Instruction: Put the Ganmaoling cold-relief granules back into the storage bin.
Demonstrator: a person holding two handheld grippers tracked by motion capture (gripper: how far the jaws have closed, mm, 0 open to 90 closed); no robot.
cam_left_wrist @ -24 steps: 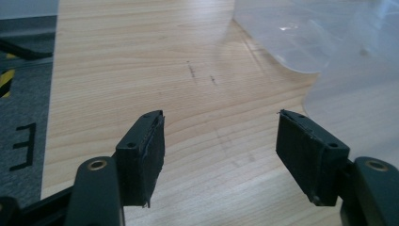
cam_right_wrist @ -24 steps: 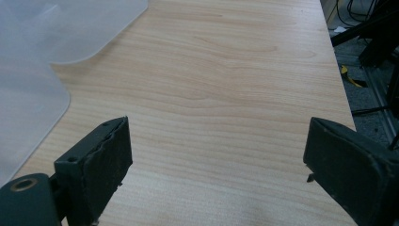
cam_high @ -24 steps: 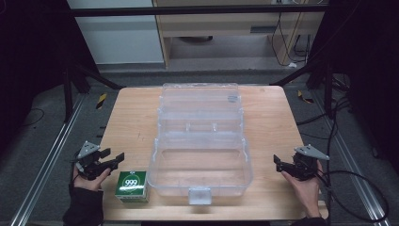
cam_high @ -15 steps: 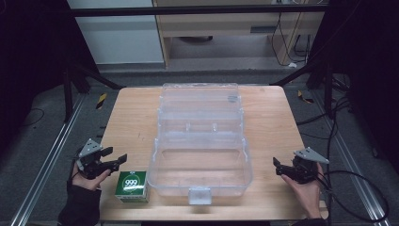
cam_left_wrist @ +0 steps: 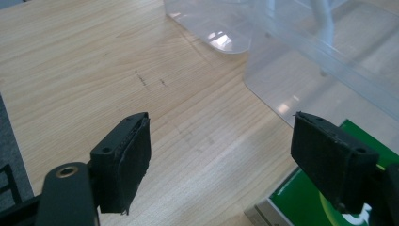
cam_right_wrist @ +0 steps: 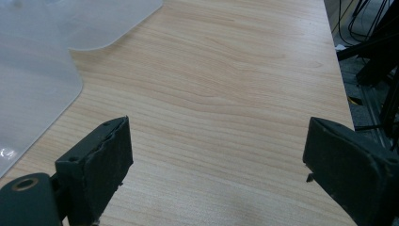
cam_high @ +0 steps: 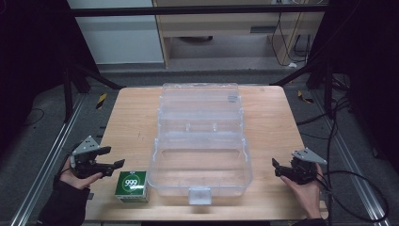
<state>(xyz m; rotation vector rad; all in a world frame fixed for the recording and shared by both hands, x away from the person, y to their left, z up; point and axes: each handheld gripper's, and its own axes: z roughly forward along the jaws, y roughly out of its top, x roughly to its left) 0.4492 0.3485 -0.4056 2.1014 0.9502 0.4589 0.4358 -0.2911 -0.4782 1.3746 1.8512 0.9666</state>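
So from the high view, a clear plastic storage box [cam_high: 201, 165] sits open in the middle of the wooden table [cam_high: 273, 122], lid flipped back toward the far edge. A small green box marked 999 [cam_high: 131, 185] stands just beside its near-left corner. The left gripper [cam_high: 107, 159] hangs over the table's left edge, jaws apart, holding nothing. The right gripper [cam_high: 278, 167] is near the right edge; from up here it's hard to say how wide it's spread.

Left gripper view: both jaws stand wide with bare wood between them, the green box peeking out under the right-hand jaw, the clear box beyond.

Right gripper view: jaws wide apart over empty wood, the clear box's edge at upper left.
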